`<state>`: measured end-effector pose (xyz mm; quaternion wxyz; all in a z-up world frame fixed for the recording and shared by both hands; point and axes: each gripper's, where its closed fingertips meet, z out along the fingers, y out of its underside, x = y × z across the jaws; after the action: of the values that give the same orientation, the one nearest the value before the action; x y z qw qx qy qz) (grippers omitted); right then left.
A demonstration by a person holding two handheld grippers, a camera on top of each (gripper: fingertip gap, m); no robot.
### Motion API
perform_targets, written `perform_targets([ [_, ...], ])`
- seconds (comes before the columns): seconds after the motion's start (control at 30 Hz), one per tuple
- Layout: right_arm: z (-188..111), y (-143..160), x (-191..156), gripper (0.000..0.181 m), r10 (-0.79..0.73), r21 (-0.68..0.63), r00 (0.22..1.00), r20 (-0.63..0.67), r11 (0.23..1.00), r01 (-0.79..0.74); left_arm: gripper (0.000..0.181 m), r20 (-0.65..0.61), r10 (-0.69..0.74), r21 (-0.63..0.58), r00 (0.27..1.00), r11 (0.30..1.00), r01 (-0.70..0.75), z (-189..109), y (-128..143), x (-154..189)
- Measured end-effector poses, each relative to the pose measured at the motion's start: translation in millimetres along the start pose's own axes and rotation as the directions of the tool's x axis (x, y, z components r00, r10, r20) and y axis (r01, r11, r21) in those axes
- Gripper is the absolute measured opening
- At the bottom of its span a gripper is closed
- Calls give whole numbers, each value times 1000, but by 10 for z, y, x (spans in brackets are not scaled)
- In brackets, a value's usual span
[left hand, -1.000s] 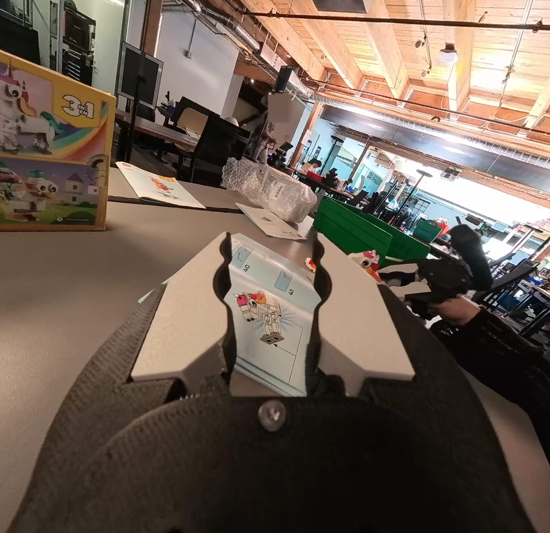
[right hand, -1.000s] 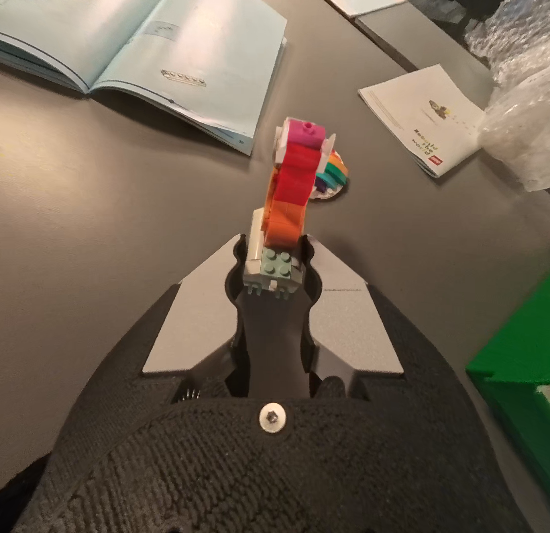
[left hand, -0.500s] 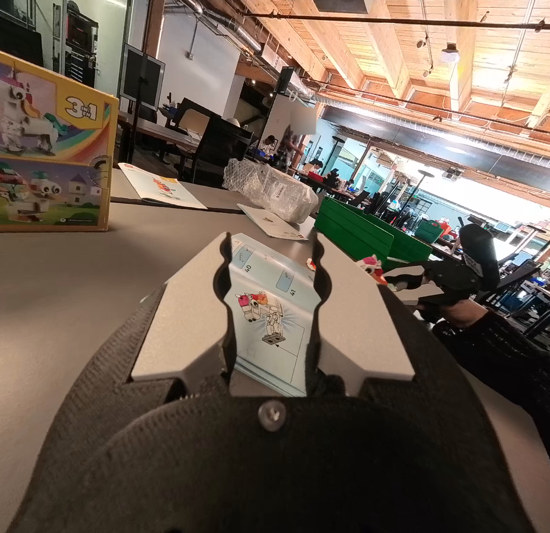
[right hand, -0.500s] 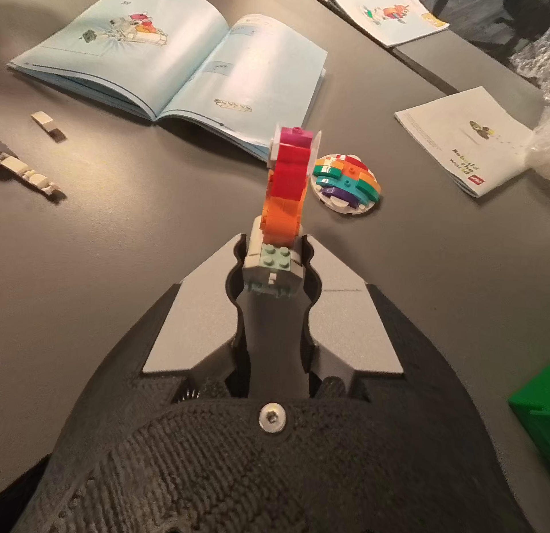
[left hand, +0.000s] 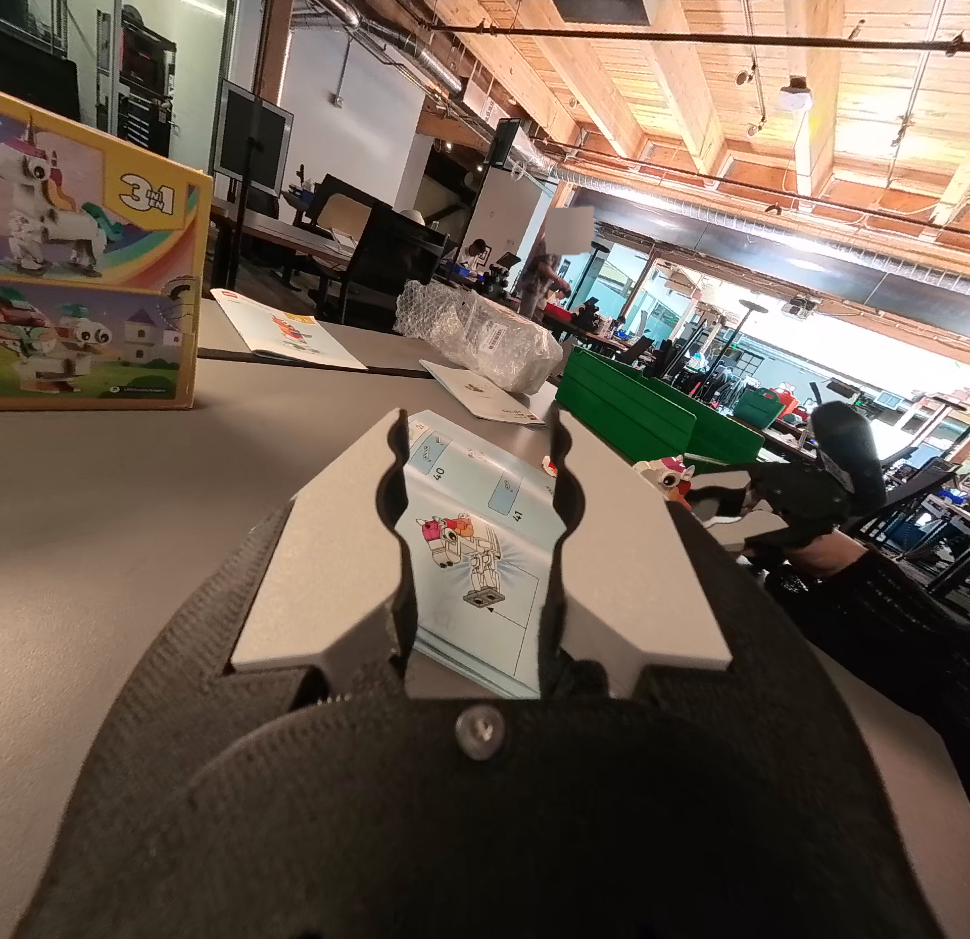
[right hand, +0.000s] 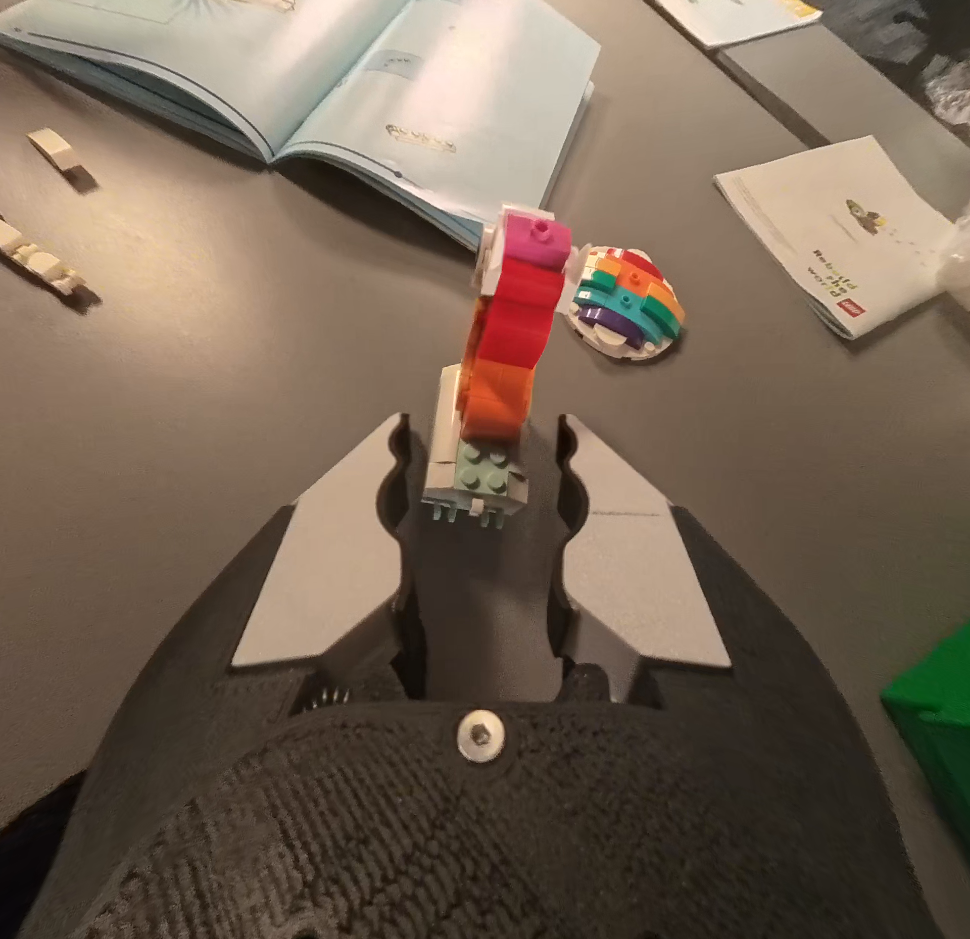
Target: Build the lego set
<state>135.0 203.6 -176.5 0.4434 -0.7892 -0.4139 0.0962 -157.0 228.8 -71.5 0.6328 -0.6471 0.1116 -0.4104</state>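
Observation:
My right gripper [right hand: 480,426] is open. The partly built lego unicorn [right hand: 517,326], a white, orange, red and pink neck on a pale green base, stands between its jaws, with a gap to the right finger. A round rainbow lego disc [right hand: 627,305] lies on the grey table [right hand: 210,389] just behind it. My left gripper [left hand: 477,426] is open and empty, low over the open blue instruction booklet [left hand: 472,546]. The left wrist view shows the right gripper [left hand: 735,494] and the unicorn's head [left hand: 664,475] at the right.
The open booklet [right hand: 367,63] lies at the back left. Two white lego pieces [right hand: 52,150] [right hand: 37,258] lie at the left edge. A white leaflet [right hand: 850,237] lies at the right and a green bin [right hand: 939,704] at the near right. The set's box [left hand: 94,263] and bubble wrap [left hand: 472,336] stand farther back. Some 30 cm of space lies between my two pairs of fingers. To the round rainbow lego disc [right hand: 627,305]: right tips about 7 cm, left tips about 30 cm.
My right gripper's jaws have spread apart and no longer clamp the unicorn's base. The right view has shifted slightly. The left gripper has stayed open and still.

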Motion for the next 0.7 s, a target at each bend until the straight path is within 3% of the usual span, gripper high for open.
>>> perform_targets([
  [0.17,-147,-121,108,81,-37,89,995,-93,995,45,54,-2,0,-1,1000,1000,0,1,2,4],
  [0.27,-434,-555,14,68,-175,318,969,-172,921,223,54,-4,0,-1,1000,1000,0,3,1,11],
  [0.37,-599,-908,-510,53,-237,539,971,32,822,183,54,-8,-1,-7,1000,1000,1,9,16,21],
  [0.57,-137,-670,-1303,36,-352,356,844,405,911,210,54,-13,4,-14,1000,1000,-5,22,36,37],
  [0.7,72,-511,-1456,30,-369,239,795,482,928,286,54,-20,5,-25,1000,1000,-5,36,60,55],
])
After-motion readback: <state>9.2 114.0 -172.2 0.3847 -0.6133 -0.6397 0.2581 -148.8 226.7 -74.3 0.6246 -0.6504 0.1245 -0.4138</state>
